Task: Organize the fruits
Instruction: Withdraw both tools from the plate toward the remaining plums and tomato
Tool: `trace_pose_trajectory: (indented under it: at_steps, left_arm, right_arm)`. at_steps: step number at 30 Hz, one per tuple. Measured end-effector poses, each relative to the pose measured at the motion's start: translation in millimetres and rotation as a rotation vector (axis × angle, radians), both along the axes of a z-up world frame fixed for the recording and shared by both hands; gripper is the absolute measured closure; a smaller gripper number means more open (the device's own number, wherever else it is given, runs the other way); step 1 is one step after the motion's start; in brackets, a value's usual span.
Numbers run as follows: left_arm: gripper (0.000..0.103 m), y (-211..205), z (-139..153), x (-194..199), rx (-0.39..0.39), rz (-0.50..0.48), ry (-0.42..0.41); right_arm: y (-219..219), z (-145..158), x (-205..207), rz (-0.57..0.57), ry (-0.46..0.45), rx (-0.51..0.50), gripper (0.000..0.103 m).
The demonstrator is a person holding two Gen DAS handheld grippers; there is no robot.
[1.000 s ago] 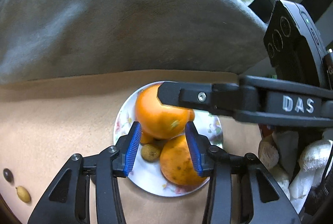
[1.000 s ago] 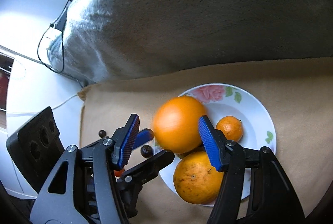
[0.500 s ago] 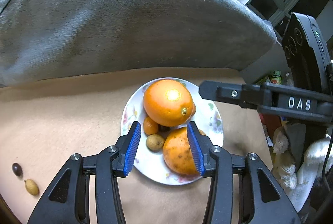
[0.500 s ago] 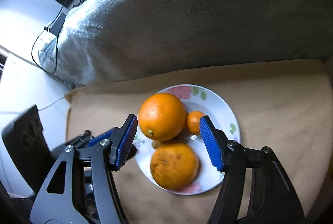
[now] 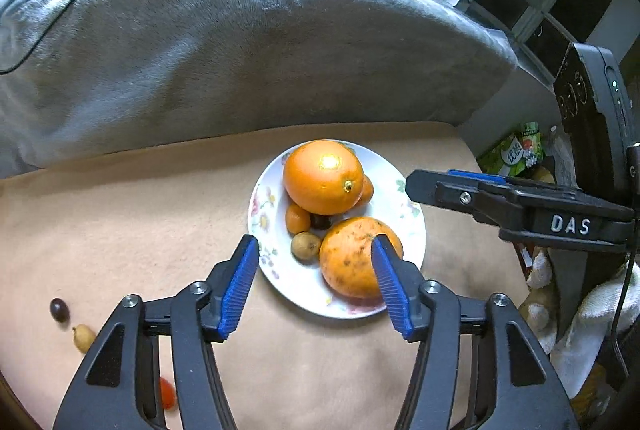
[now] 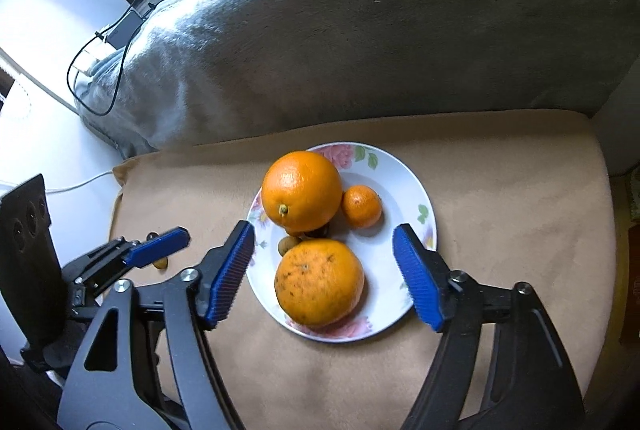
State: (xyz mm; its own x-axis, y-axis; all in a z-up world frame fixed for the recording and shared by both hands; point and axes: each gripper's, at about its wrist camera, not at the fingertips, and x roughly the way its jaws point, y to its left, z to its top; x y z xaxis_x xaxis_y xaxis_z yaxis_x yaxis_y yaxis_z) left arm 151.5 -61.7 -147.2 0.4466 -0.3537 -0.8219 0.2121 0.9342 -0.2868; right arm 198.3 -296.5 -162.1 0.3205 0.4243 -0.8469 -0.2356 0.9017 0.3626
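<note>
Above plate [image 6: 404, 174] | both hand-held grippers, left [image 5: 314, 284] and right [image 6: 324, 272], are seen backed off, jaws opening, nothing pinched | oranges [image 6: 302, 188] left plated | loose fruit [image 5: 59, 309] judged next.

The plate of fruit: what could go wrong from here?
The big orange sits on top of smaller fruit on the plate, so a nudge could roll it off. Both tools, left and right, are empty with jaws opening. Small fruits still lie loose on the cushion and could be missed.
</note>
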Motion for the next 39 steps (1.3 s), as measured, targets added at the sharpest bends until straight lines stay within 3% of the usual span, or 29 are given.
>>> trace_pose_trajectory:
  at_steps: [8, 17, 19, 26, 39]
  left_arm:
    - [0.045, 9.1, 4.4, -13.9, 0.023, 0.011, -0.001]
    - [0.044, 30.5, 3.3, -23.0, 0.086, 0.069, 0.015]
    - [0.035, 37.1, 2.8, -24.3, 0.096, 0.088, 0.020]
    - [0.033, 63.6, -1.2, -32.8, 0.121, 0.146, 0.034]
    - [0.033, 102.7, -9.7, -52.4, 0.174, 0.216, 0.041]
  right_arm:
    - [3.4, 6.8, -21.6, 0.017, -0.051, 0.006, 0.018]
    - [27.2, 20.9, -43.3, 0.080, -0.149, -0.095, 0.018]
    - [32.6, 23.9, -47.1, 0.080, -0.166, -0.120, 0.018]
    - [55.5, 21.1, -57.6, 0.117, -0.159, -0.200, 0.018]
    - [65.8, 25.6, -78.3, 0.134, -0.190, -0.163, 0.018]
